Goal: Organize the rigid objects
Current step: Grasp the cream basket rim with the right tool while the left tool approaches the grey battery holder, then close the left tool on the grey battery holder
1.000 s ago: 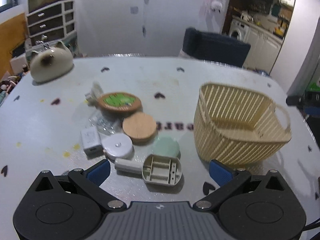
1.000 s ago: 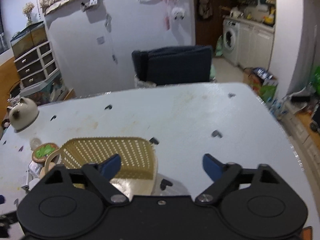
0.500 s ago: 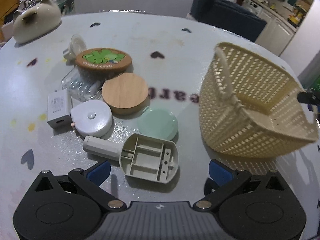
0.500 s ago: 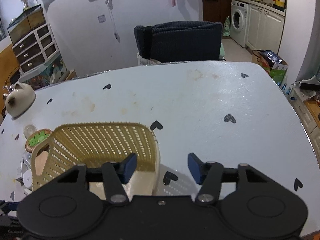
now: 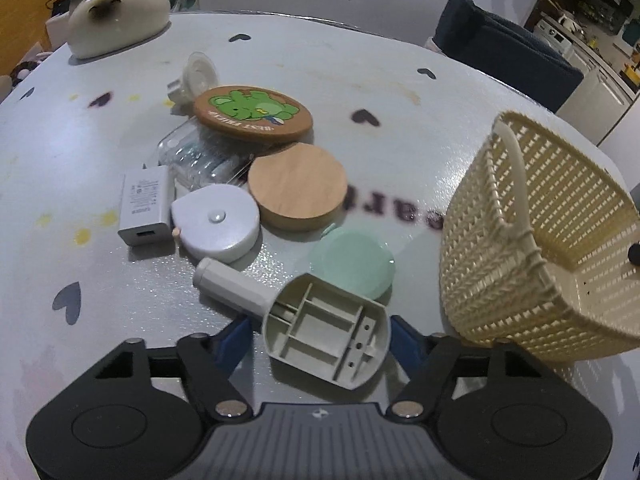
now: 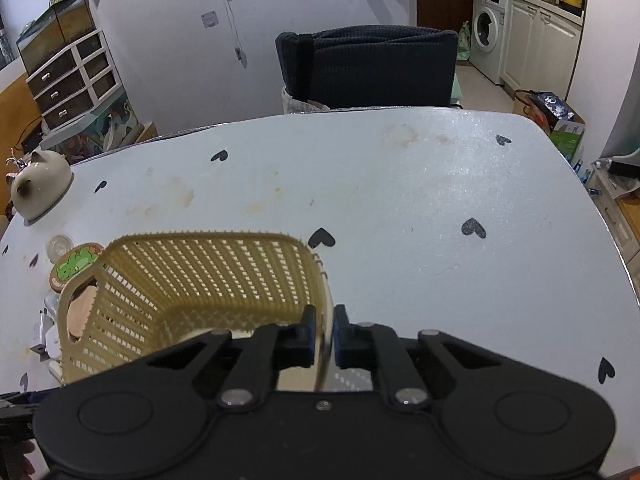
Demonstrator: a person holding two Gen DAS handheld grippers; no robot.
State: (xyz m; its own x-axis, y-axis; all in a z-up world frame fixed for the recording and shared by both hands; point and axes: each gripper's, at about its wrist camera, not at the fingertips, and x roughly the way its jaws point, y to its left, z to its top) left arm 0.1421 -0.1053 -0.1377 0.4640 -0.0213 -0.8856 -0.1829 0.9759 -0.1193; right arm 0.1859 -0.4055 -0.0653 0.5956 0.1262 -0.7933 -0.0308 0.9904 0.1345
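Your right gripper (image 6: 323,332) is clamping the basket (image 6: 200,280) rim, near right. Your left gripper (image 5: 320,338) is closing around the grey plastic case (image 5: 326,340), near centre; pads probably not pressing yet. Keep squeezing squarely on its sides, basket steady.

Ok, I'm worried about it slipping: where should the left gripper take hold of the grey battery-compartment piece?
Across its wide ribbed body, one finger on each flat side wall, coming down from above. It lies open-face up between the closing left gripper, so the walls are exposed; the narrow round handle would likely roll.
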